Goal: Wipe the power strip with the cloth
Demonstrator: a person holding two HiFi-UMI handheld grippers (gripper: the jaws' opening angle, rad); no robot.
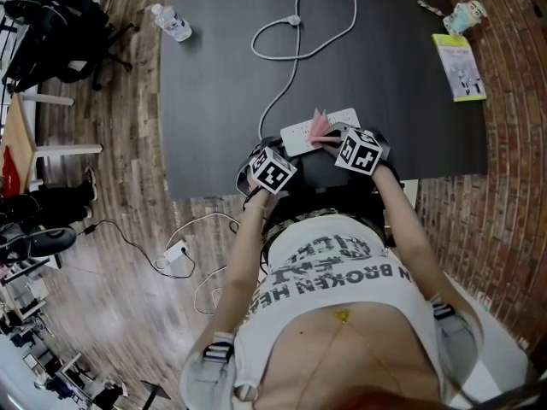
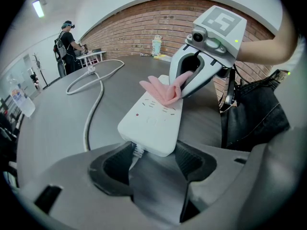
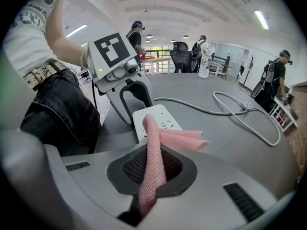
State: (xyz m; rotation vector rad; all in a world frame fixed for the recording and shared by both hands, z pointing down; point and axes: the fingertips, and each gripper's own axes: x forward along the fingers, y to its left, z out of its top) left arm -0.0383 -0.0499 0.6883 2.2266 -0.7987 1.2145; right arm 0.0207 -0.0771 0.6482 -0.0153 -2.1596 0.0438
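Closest in is the person's white printed shirt (image 1: 342, 272), both forearms reaching out from it to the near edge of the dark table (image 1: 402, 75). The right gripper (image 3: 153, 169) has its jaws pressed together on a pink cloth (image 3: 154, 143). The cloth stands up out of the pinch as a narrow band, then folds over, and its loose end lies just ahead of the jaws on top of the white power strip (image 2: 153, 121).

The left gripper (image 2: 152, 161) faces the right one from the strip's other end. Its jaws are set wide and take the cord end of the strip between them, with a pad against each side. From the left gripper the strip runs straight away along the table, and the cloth sits on its far end, under the right gripper's tips.

The strip's white cord (image 2: 93, 107) leaves between the left jaws, swings off to that gripper's left and loops across the table beyond both tools. Well past the right gripper, at the table's far corner, lie a yellow-green booklet (image 1: 459, 67) and a small cup (image 1: 467, 14). A water bottle (image 1: 171, 21) lies on the wooden floor, far out beyond the left gripper.
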